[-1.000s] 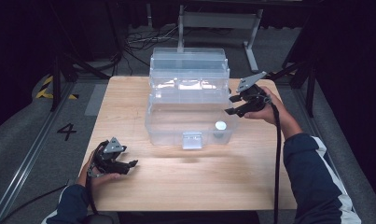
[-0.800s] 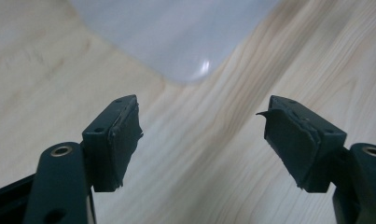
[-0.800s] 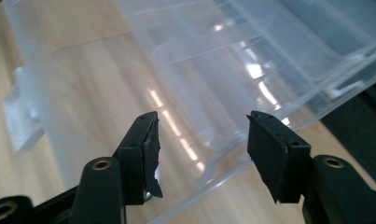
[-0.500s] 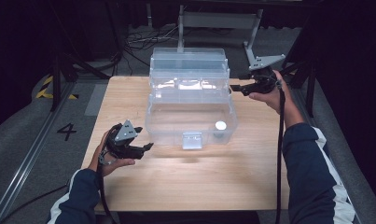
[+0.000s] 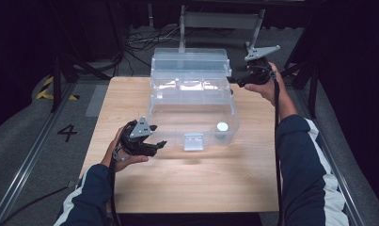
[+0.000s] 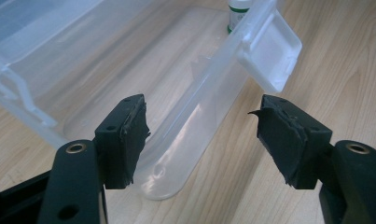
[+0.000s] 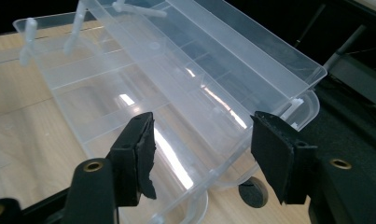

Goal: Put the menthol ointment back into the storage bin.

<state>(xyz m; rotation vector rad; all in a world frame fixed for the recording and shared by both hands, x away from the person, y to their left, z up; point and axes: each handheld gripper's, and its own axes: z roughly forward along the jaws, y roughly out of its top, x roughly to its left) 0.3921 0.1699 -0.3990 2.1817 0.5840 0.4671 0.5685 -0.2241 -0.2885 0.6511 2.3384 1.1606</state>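
A clear plastic toolbox (image 5: 193,110) stands open in the middle of the wooden table, its tiered trays (image 5: 189,70) swung up toward the back. Inside the base, at the front right, sits a small white-capped bottle (image 5: 221,127). My left gripper (image 5: 156,136) is open beside the box's front left corner. In the left gripper view that front wall (image 6: 195,116) lies between its jaws (image 6: 202,116), with the latch (image 6: 269,56) beyond. My right gripper (image 5: 232,79) is open at the right end of the upper trays, and the tray edge (image 7: 199,116) lies between its jaws (image 7: 204,130).
Bare wood of the table (image 5: 201,183) stretches in front of the box. A metal stand (image 5: 220,21) and cables lie behind the table on the dark floor. A black round part (image 7: 253,192) shows under the tray's end.
My left gripper has moved forward and right to the box's front left corner. My right gripper has moved back and up, from the base's right side to the upper tray's end.
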